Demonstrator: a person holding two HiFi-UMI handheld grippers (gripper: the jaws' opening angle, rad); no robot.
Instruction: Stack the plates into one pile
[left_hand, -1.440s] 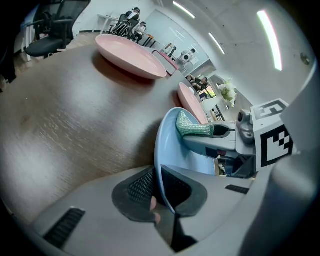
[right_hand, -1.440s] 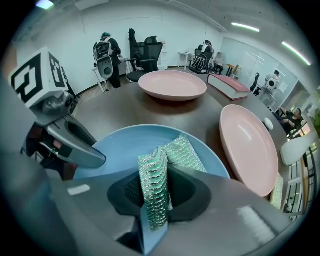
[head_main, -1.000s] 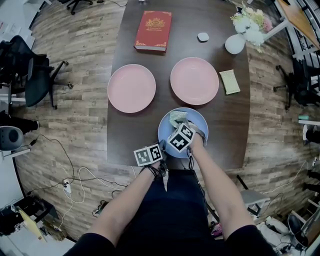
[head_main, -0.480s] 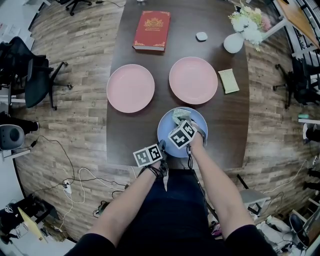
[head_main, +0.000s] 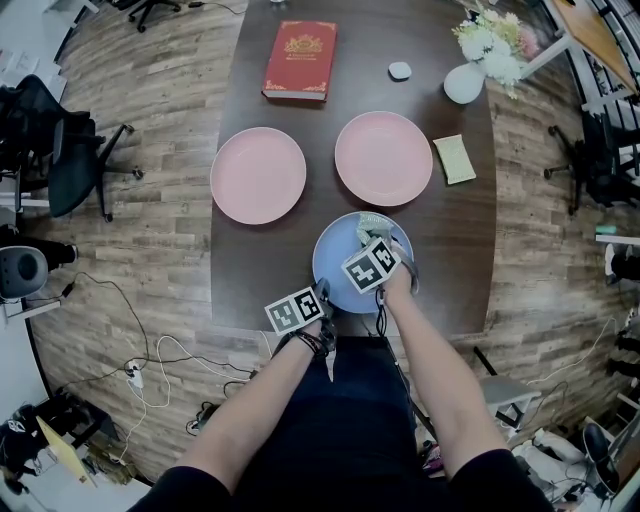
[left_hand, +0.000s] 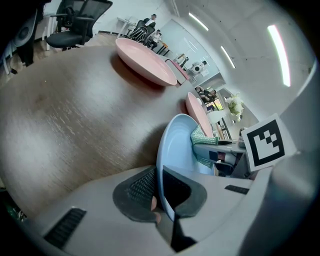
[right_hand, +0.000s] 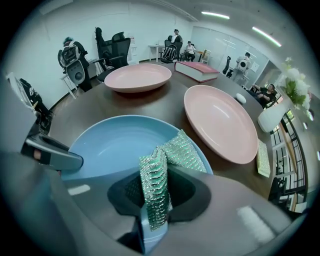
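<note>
Head view, blue plate (head_main: 335, 255) in left tool (head_main: 322, 293)

The blue plate (head_main: 340, 268) lay right side up, its near rim pinched in the left gripper (head_main: 322, 293) and its right rim, with a green cloth (right_hand: 156, 187), in the right gripper (head_main: 376, 243), while the left pink plate (head_main: 258, 175) and right pink plate (head_main: 384, 158) sat apart beyond both.

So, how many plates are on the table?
3. The left pink plate is at the far left, the right pink plate is beside it, and the blue plate is at the near edge, with a sponge on its rim. None seems hidden.
</note>
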